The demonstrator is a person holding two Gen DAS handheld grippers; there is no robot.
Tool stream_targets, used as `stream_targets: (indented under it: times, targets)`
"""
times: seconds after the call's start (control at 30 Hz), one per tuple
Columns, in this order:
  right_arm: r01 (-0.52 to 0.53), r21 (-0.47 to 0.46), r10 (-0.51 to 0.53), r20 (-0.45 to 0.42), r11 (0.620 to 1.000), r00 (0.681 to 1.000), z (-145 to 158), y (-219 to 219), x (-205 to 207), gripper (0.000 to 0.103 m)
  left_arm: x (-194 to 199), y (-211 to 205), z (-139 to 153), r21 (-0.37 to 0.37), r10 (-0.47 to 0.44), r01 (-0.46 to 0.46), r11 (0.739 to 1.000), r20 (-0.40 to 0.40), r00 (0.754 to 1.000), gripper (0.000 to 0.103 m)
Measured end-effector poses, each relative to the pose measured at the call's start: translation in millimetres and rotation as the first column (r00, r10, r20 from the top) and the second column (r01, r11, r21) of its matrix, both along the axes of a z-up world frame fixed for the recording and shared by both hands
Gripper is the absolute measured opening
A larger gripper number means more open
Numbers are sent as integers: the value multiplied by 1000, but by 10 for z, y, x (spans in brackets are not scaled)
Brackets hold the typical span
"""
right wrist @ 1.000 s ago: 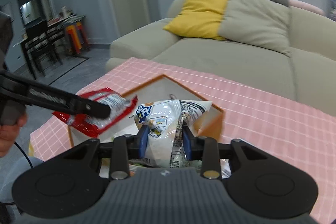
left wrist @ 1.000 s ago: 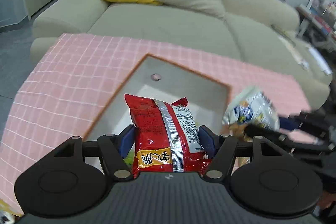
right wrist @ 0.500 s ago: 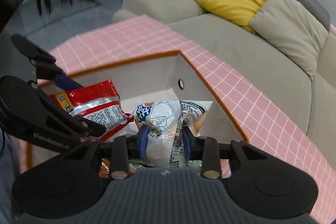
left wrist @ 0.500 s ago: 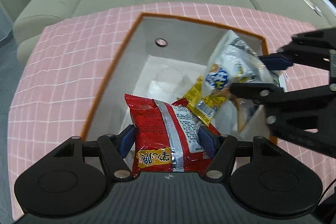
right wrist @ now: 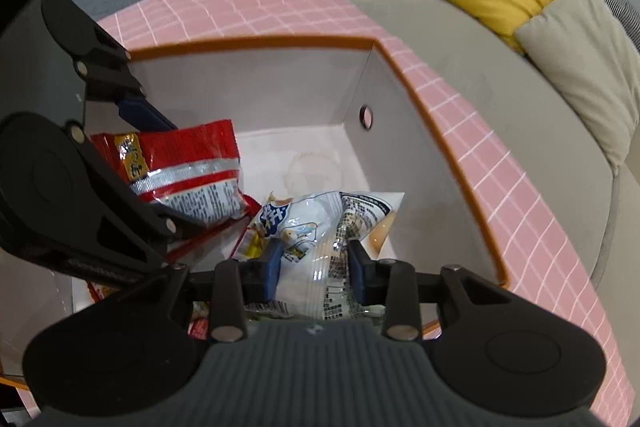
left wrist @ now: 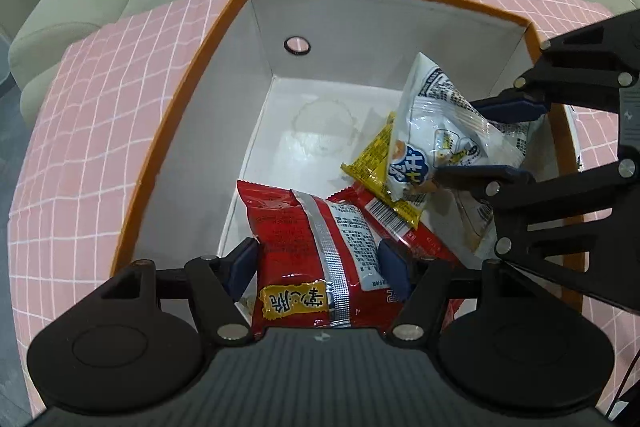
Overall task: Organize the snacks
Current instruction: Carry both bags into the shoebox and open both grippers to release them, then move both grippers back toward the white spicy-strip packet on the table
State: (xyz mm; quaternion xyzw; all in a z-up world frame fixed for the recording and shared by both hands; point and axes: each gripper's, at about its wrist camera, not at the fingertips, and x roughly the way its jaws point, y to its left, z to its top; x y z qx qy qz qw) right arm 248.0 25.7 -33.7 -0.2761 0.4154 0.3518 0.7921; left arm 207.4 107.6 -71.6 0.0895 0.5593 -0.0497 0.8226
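two packets carried at once, one per gripper, both hanging inside the mouth of the orange-rimmed box (left wrist: pixel 192 83), above its white floor, not yet let go.

left gripper (left wrist: pixel 318 261): jaws wide, blue pads pressed on the two long edges of the red snack bag (left wrist: pixel 312 247), so spread only because the bag is broad. clamped across its width near the printed yellow label, probably to keep the puffy pack from folding or slipping. long axis running away from the gripper, crimped far end aimed toward the far left corner of the box, silver back seam turned up to the camera. hanging over the near left part of the box, just above another red packet (left wrist: pixel 400 223) lying on the floor.

right gripper (right wrist: pixel 314 269): jaws much narrower, pinching the white snack bag (right wrist: pixel 320 227) at a crumpled waist, plastic bunched between the pads. narrow pinch likely chosen because the film is soft and gathers easily. long axis again pointing away from the gripper, down and toward the far wall; in the left wrist view, seen tilted, one corner high near the far right wall, the lower end touching or just over a yellow packet (left wrist: pixel 380 167); contact not certain.

both grippers angled steeply down into the box, close side by side, presumably so each bag drops onto the pile at the near right and leaves the far floor bare. pink checked cloth (left wrist: pixel 100 147) around the box, sofa (right wrist: pixel 460 107) beyond.
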Motion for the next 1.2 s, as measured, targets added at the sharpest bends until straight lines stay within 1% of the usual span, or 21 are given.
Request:
stream_targets:
  times: [0.1, 0.2, 0.23, 0.3, 0.33, 0.37, 0.47, 0.6, 0.73, 0.83, 0.9, 0.97, 1.07, 1.2]
  targets:
    - [10, 10, -10, 0, 1000, 1000, 9, -16, -12, 33, -27, 8, 5, -1, 9, -9, 1000, 10, 1000, 78]
    - [38, 23, -38, -2, 999, 999, 27, -35, -13, 42, -59, 49, 19, -6, 31, -31, 1000, 9, 999, 81]
    - [44, 30, -44, -6, 999, 999, 40, -53, -15, 46, -49, 57, 31, -3, 39, -39, 999, 10, 999, 81]
    - [46, 50, -46, -7, 998, 999, 77, -88, -7, 56, -84, 87, 91, -2, 58, -58, 998, 21, 998, 84]
    - [45, 63, -45, 0, 997, 999, 108, -95, -28, 66, -100, 100, 130, -11, 66, -65, 998, 28, 997, 84]
    - [45, 77, -46, 11, 996, 999, 146, -113, -38, 71, -117, 114, 173, -20, 74, -73, 997, 35, 997, 85]
    - [73, 112, -76, 24, 991, 997, 276, -167, -47, 76, -181, 133, 312, -35, 97, -95, 995, 55, 994, 86]
    - [115, 178, -122, 30, 977, 992, 480, -279, -95, 79, -280, 167, 515, -63, 162, -157, 986, 101, 982, 86]
    - [148, 236, -167, 62, 961, 984, 686, -409, -198, 79, -444, 135, 779, -116, 220, -200, 973, 191, 957, 86]
    - [202, 282, -238, 96, 938, 967, 820, -565, -299, 79, -562, 74, 954, -168, 258, -220, 961, 256, 932, 86]
    - [242, 327, -291, 106, 913, 951, 900, -707, -388, 79, -659, 7, 1063, -198, 270, -217, 956, 299, 915, 86]
    - [275, 355, -335, 121, 894, 934, 955, -841, -491, 79, -754, -68, 1152, -209, 276, -214, 954, 339, 899, 86]
    - [296, 361, -375, 173, 884, 911, 1007, -1009, -710, 79, -916, -215, 1240, -212, 263, -192, 958, 389, 883, 86]
    - [320, 349, -411, 228, 881, 883, 973, -1211, -1020, 79, -1092, -424, 1254, -228, 231, -145, 963, 415, 880, 86]
